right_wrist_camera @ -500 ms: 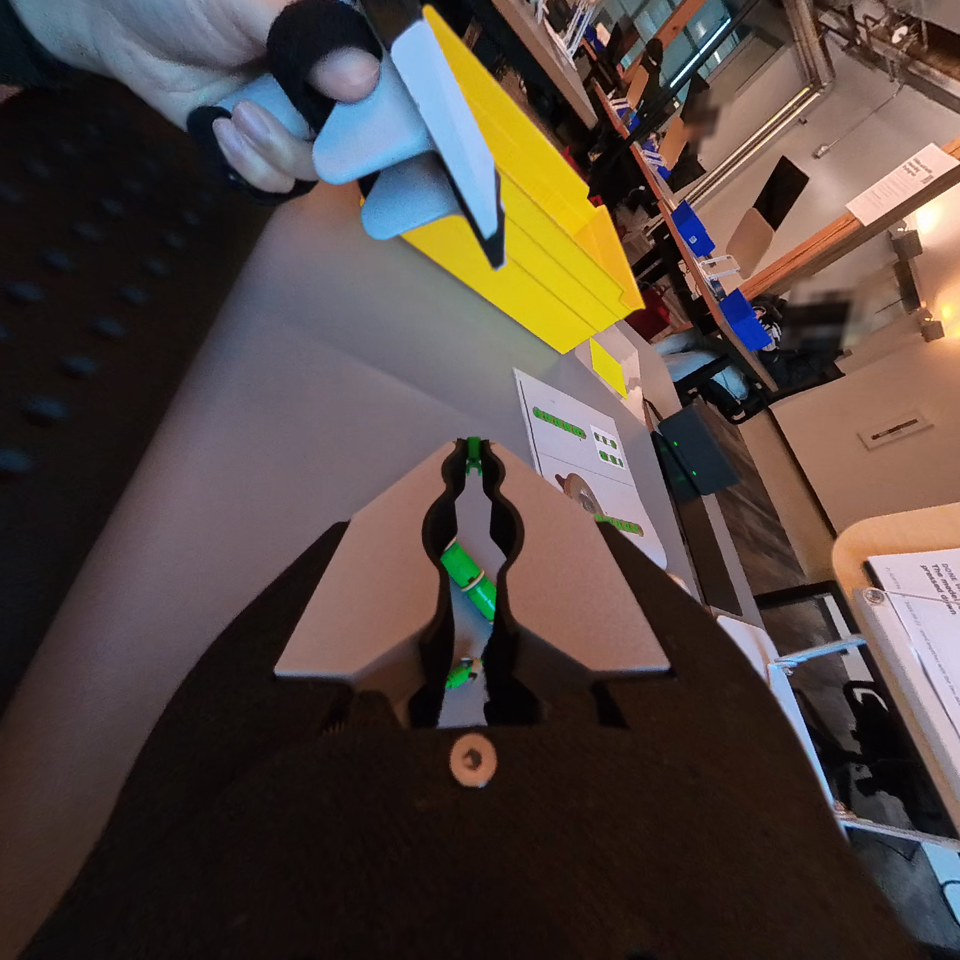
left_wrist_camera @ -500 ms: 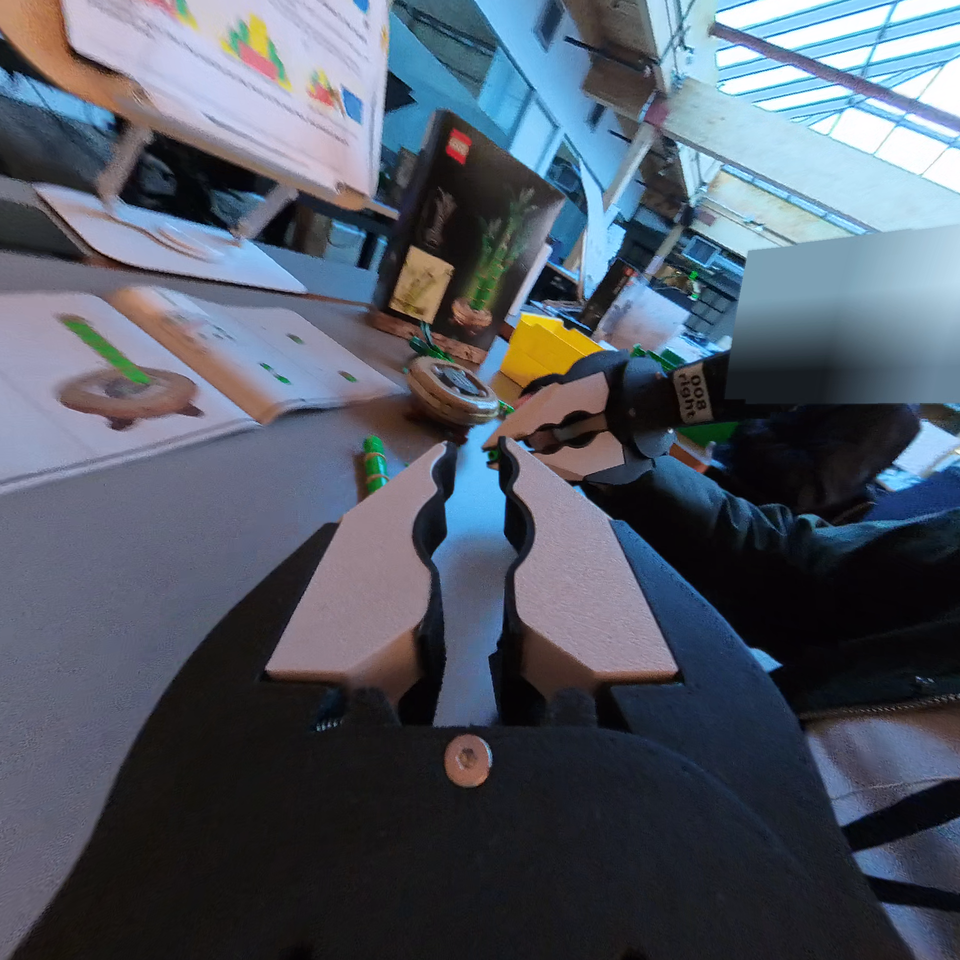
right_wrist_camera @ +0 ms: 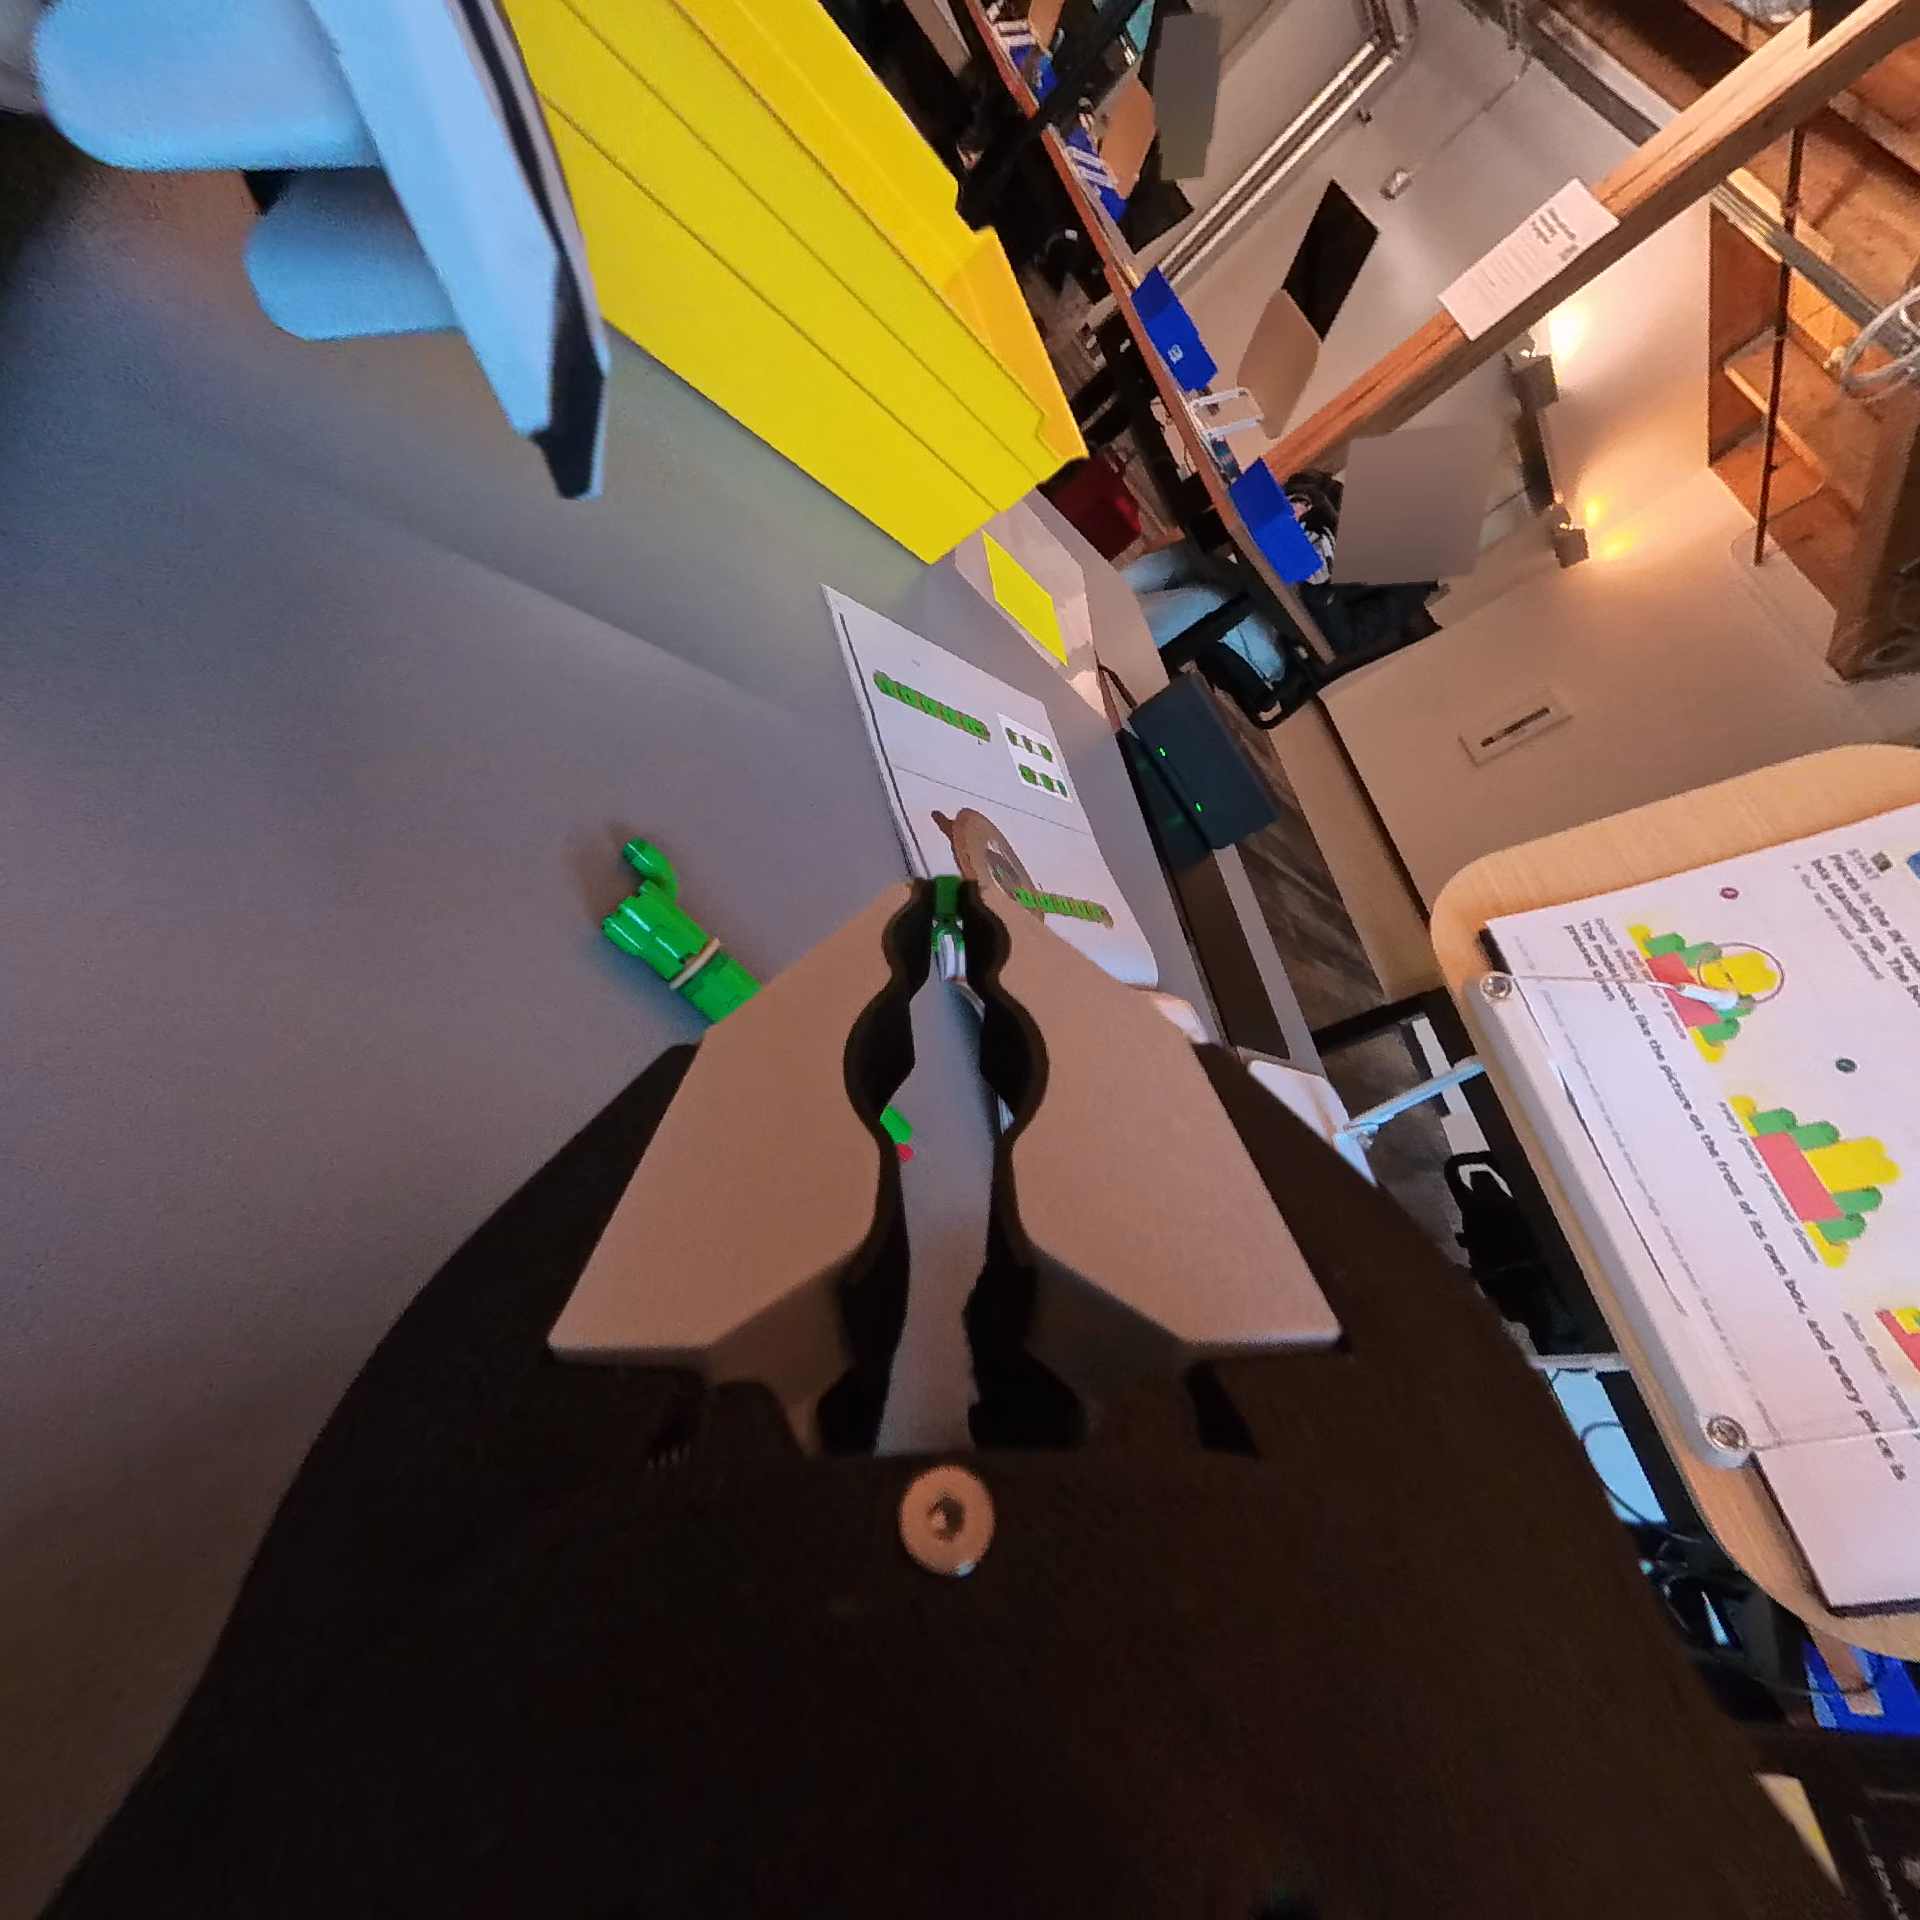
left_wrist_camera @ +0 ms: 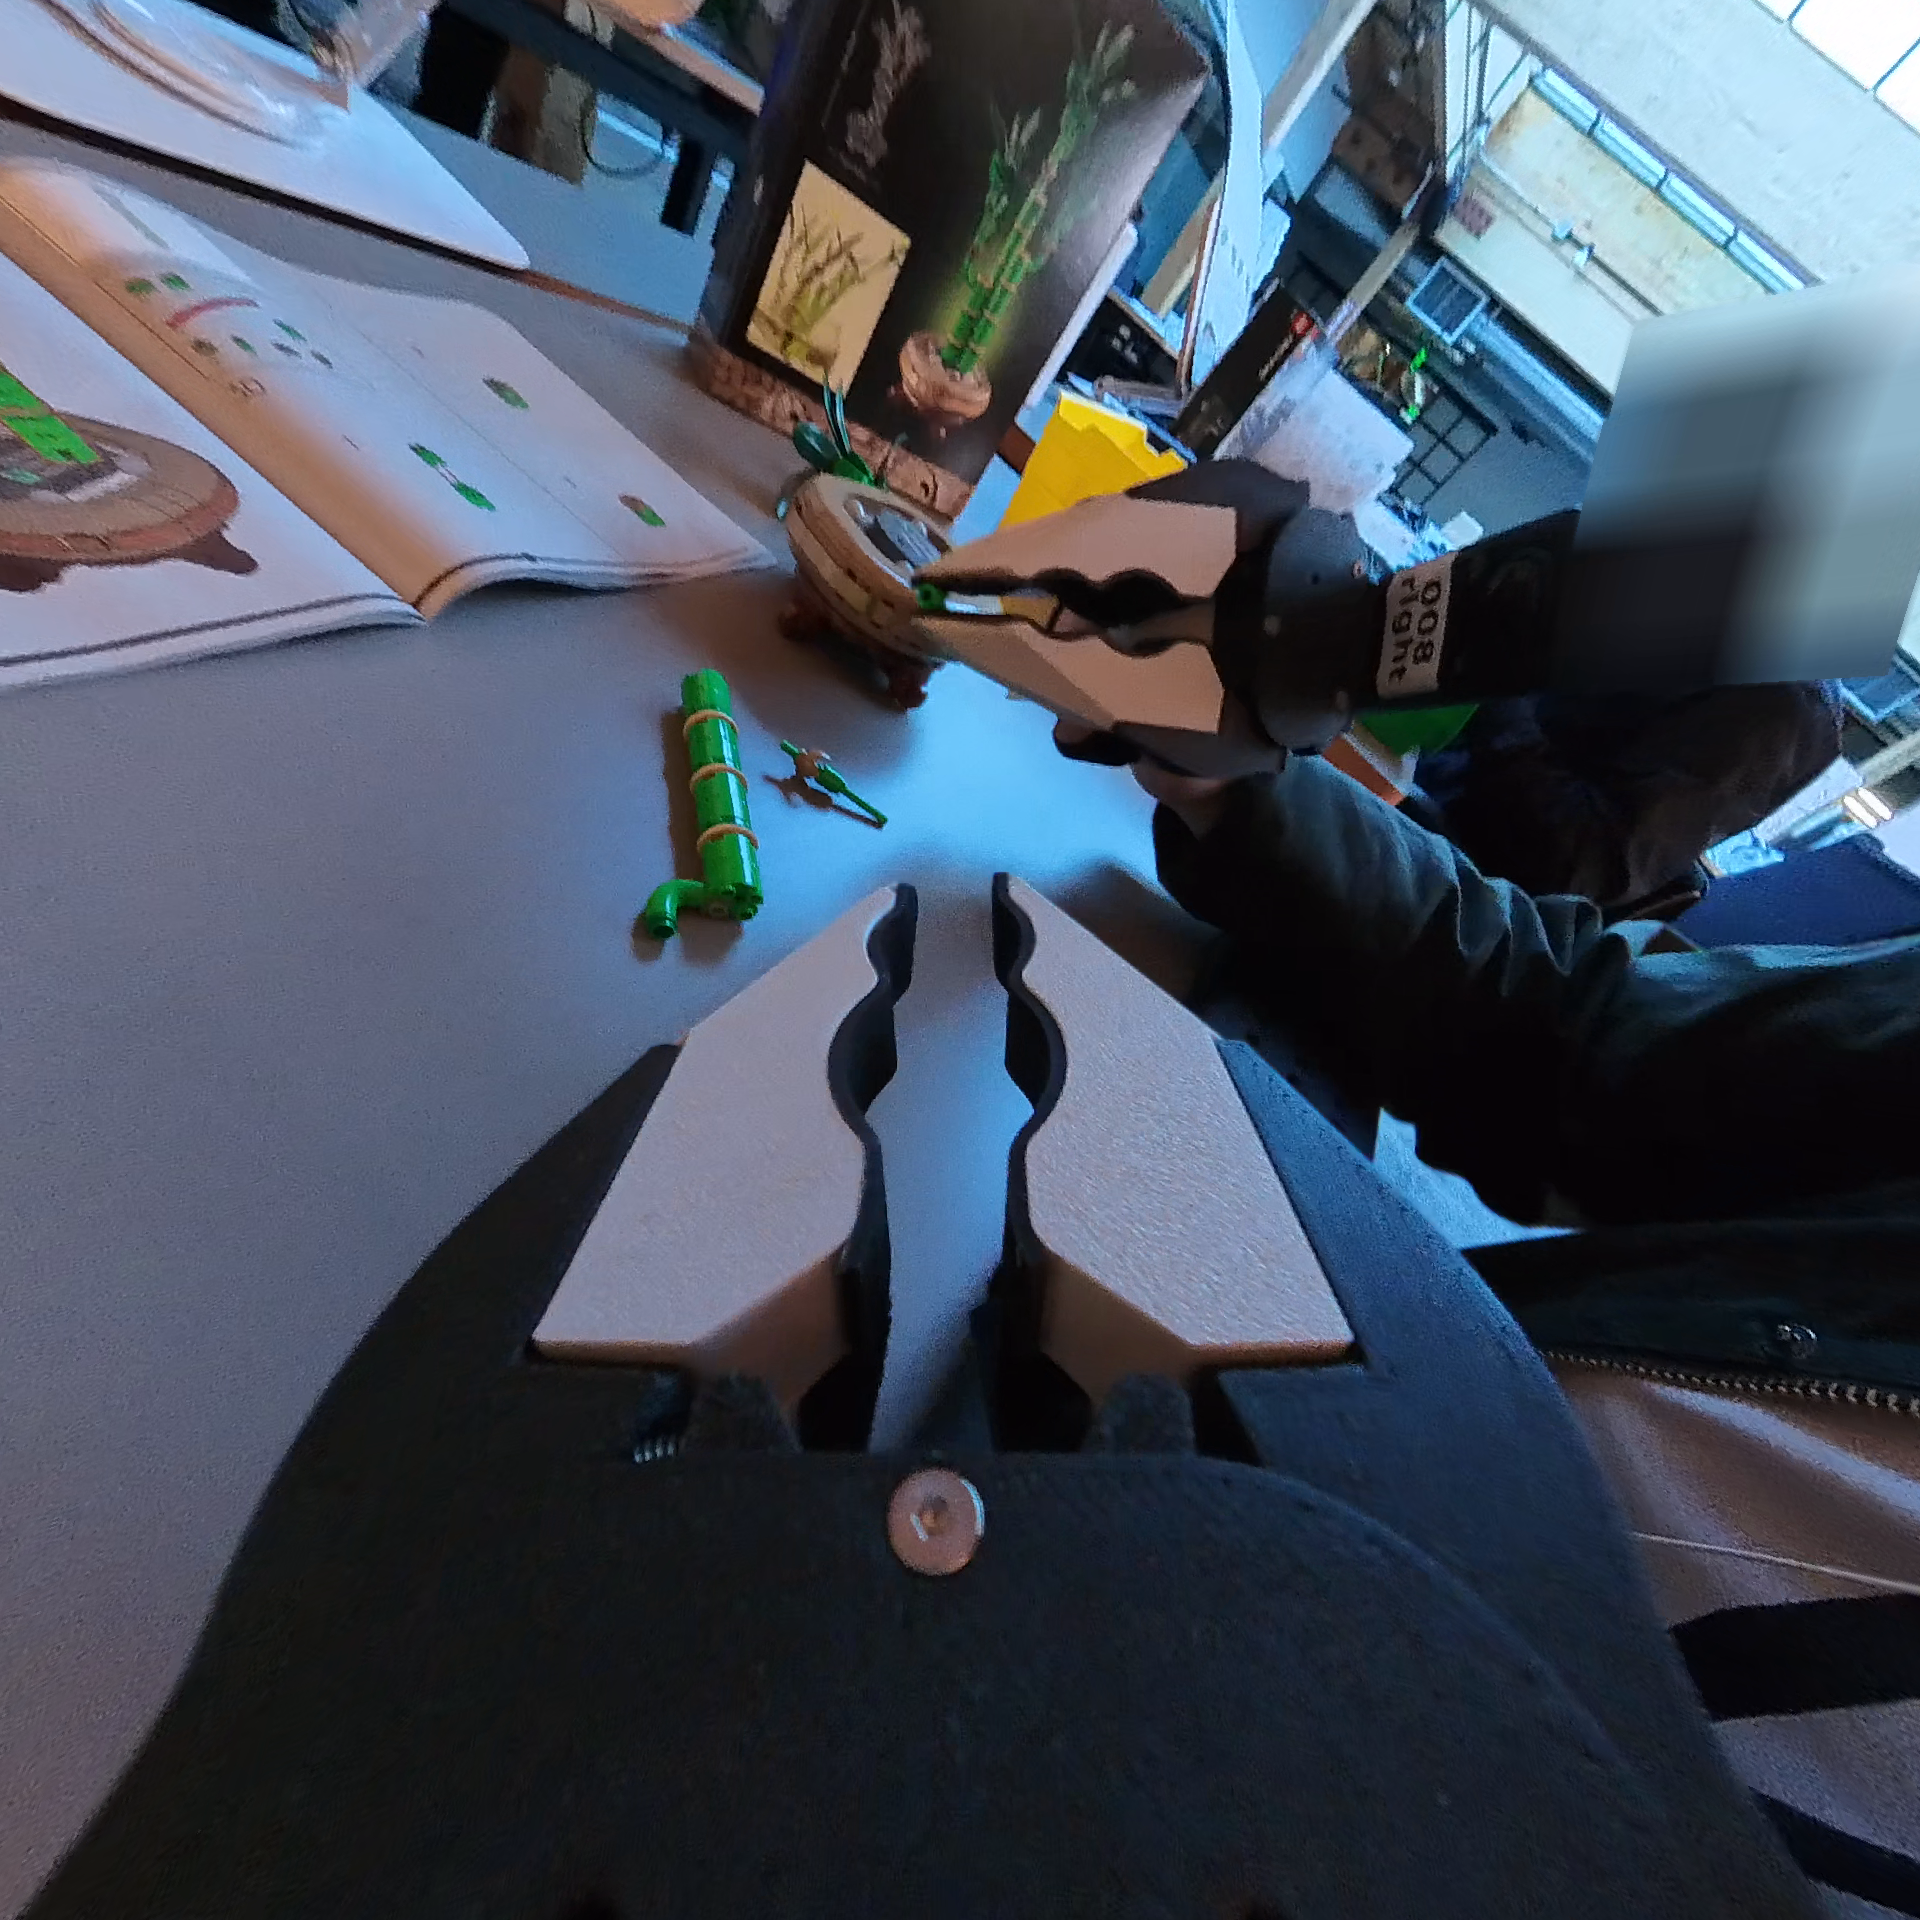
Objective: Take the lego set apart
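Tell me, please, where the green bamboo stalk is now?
Left wrist view: the stalk lies on the table, left of a small green sprig, before the pot.

Daylight pours through a glazed roof (left_wrist_camera: 1860, 21) at the upper right of the left wrist view, blown out to near white, while the grey table (left_wrist_camera: 260, 935) takes a cool blue cast. The green bamboo stalk (left_wrist_camera: 715, 800) throws a soft shadow. Wide-angle lenses bend straight lines toward the edges (both views). In the right wrist view, a warm lamp (right_wrist_camera: 1569, 332) glows; the left gripper (right_wrist_camera: 457, 239) is smeared by blur.
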`<state>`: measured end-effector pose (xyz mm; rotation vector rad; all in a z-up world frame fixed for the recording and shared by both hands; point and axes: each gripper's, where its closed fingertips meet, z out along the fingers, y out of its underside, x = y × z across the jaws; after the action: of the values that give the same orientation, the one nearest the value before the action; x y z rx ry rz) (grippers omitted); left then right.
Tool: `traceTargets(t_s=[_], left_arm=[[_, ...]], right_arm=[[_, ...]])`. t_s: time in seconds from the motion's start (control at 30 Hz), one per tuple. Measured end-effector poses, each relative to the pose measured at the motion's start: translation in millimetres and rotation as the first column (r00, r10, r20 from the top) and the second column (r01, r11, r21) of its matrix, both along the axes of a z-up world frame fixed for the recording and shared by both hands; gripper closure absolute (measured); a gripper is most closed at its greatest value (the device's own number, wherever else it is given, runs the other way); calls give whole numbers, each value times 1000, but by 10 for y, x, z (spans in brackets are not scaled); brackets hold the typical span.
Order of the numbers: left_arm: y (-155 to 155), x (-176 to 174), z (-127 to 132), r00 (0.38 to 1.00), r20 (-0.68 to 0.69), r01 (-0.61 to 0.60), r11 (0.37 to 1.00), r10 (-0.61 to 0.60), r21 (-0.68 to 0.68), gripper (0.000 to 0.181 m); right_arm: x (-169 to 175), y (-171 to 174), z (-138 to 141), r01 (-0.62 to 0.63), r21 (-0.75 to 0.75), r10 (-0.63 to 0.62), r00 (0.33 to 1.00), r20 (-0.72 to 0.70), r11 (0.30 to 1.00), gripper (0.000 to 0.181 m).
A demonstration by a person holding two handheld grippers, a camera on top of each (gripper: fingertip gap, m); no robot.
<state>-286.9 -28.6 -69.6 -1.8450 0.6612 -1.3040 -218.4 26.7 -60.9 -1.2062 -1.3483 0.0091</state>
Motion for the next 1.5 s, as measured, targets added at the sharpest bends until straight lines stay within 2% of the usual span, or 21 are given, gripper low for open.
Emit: traceTargets(t_s=[0.13, 0.4, 0.57, 0.7, 0.77, 0.93, 1.07, 1.13, 1.33, 1.5], left_arm=[[-53, 51, -56, 998, -38, 42, 999, -42, -10, 168], [-46, 19, -27, 999, 5, 52, 998, -52, -38, 167], [-49, 12, -18, 998, 18, 60, 997, -60, -48, 167], [-53, 2, -4, 998, 24, 64, 997, -63, -46, 167], [-47, -14, 17, 997, 38, 61, 997, -60, -45, 167], [30, -102, 92, 997, 77, 7, 1000, -5, -27, 167], [133, -236, 218, 986, 147, -77, 997, 76, -1, 160], [195, -329, 290, 974, 185, -134, 991, 128, 17, 156], [318, -632, 532, 907, 339, -280, 959, 250, 42, 149], [350, -680, 530, 894, 363, -289, 957, 264, 15, 149]], right_arm=[[38, 104, -108, 38, -8, -37, 999, 21, 999, 177], [147, 313, -330, 117, -30, -114, 990, 85, 993, 177], [229, 382, -343, 166, 14, -167, 977, 135, 986, 177], [240, 409, -250, 197, 74, -207, 963, 174, 978, 177], [101, 354, -140, 181, 99, -196, 964, 177, 978, 177], [-522, 161, 50, 64, 63, -72, 988, 136, 996, 177], [-828, 219, 154, 77, 67, -87, 985, 148, 995, 177], [-967, 212, 226, 70, 49, -74, 993, 92, 996, 177], [-1081, 80, 266, -5, -59, 0, 996, -85, 998, 177], [-1099, -15, 271, -87, -107, 68, 983, -170, 990, 177]])
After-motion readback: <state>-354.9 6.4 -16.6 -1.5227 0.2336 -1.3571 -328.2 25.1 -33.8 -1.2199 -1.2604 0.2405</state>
